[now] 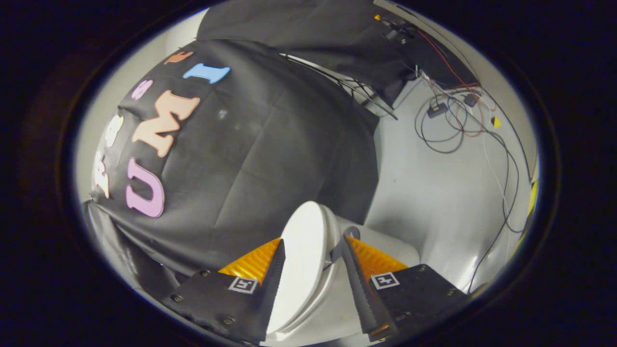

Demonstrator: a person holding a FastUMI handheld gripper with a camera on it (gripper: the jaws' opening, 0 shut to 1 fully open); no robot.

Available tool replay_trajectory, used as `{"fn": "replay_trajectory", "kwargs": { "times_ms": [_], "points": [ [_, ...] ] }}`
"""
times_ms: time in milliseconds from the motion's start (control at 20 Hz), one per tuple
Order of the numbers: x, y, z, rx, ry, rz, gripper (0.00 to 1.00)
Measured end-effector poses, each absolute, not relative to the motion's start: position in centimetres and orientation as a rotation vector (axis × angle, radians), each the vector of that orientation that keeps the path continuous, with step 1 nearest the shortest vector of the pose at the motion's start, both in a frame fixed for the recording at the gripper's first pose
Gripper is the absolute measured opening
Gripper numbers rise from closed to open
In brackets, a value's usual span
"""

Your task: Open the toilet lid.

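Hand-held gripper [312, 250] part open, fingers straddling the raised toilet lid [301, 260] edge, apparently not clamping; lid stands near upright, so the lift looks mostly done.

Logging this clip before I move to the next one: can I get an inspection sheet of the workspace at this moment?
Surface: pale grey floor, glossy.
Job's things: white oval plastic toilet lid, raised on edge above the white toilet bowl.
Clutter: nothing seen.
Grippers: gripper with black serrated jaws and orange panels; lid stands between them, contact on both sides unclear.
Cables: tangled black, red and white wires on the floor beyond the toilet.
Surroundings: black cloth booth wall.
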State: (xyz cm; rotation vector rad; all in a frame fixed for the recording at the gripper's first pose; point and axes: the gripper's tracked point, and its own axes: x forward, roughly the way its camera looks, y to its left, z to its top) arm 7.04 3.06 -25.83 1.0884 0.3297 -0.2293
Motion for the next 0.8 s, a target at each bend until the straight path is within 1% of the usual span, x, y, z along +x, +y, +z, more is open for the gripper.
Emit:
{"fn": "replay_trajectory", "kwargs": {
  "times_ms": [200,400,550,600,650,800],
  "points": [
    [8.1,2.7,-29.1,1.124,0.380,-0.288,0.71],
    [9.4,0.9,-30.0,1.215,0.348,-0.335,0.71],
    [9.9,-0.3,-30.6,1.269,0.366,-0.354,0.70],
    [11.5,0.3,-32.7,1.257,0.410,-0.381,0.47],
    [10.3,0.1,-32.3,1.252,0.410,-0.378,0.23],
    [10.6,-0.2,-30.8,1.244,0.389,-0.338,0.23]
  ]
}}
